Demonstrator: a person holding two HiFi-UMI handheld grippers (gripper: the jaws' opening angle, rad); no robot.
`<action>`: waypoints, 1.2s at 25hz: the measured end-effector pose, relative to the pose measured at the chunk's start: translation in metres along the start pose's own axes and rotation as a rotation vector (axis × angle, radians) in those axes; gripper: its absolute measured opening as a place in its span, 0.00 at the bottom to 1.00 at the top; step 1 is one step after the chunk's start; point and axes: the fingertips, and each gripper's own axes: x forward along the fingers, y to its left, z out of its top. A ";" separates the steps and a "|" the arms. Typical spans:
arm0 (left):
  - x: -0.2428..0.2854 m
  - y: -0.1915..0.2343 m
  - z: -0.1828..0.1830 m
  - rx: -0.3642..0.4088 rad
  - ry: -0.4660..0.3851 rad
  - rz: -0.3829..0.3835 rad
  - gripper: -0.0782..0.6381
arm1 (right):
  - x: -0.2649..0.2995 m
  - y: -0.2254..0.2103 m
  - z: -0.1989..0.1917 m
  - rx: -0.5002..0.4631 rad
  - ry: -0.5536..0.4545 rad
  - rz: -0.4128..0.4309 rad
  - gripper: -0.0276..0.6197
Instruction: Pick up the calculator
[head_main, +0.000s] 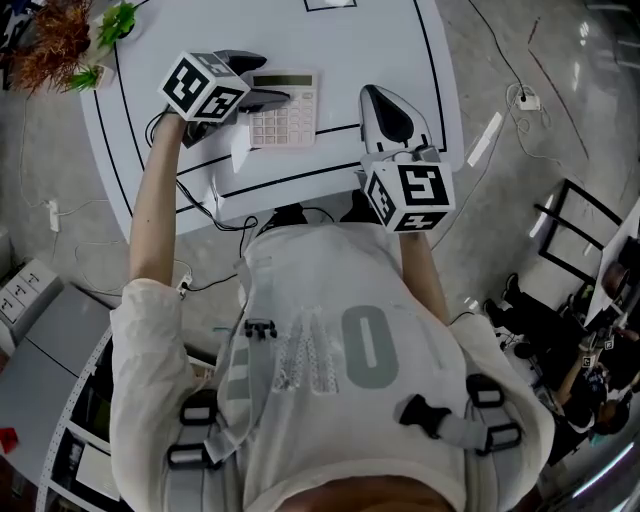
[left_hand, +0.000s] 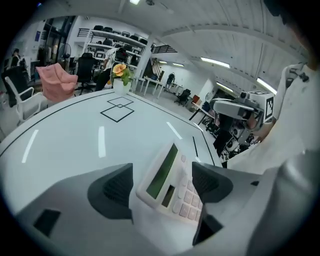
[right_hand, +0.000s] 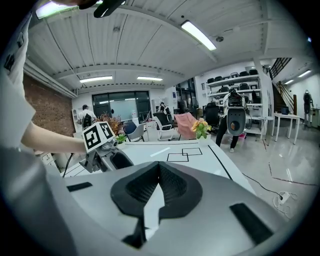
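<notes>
left gripper (left_hand: 163, 175): fingers spread, calculator (left_hand: 176, 194) between them on the desk (left_hand: 75, 145)
calculator: near keys hidden under gripper body
right gripper (right_hand: 159, 174): fingers pressed together, empty

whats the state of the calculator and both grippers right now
calculator: lying on the table, keys up, not lifted
left gripper: jaws open, one on each side of the calculator, pads not pressing on it
right gripper: jaws shut, nothing between them
</notes>
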 end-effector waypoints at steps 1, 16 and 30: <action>0.002 0.001 -0.001 0.001 0.013 -0.002 0.63 | 0.001 0.001 0.000 0.001 0.001 0.004 0.05; 0.017 -0.007 -0.012 -0.162 0.067 -0.126 0.40 | 0.003 0.004 -0.009 0.005 0.034 0.046 0.05; 0.013 -0.041 0.003 -0.345 -0.303 -0.232 0.23 | 0.015 0.013 -0.001 0.034 0.007 0.059 0.05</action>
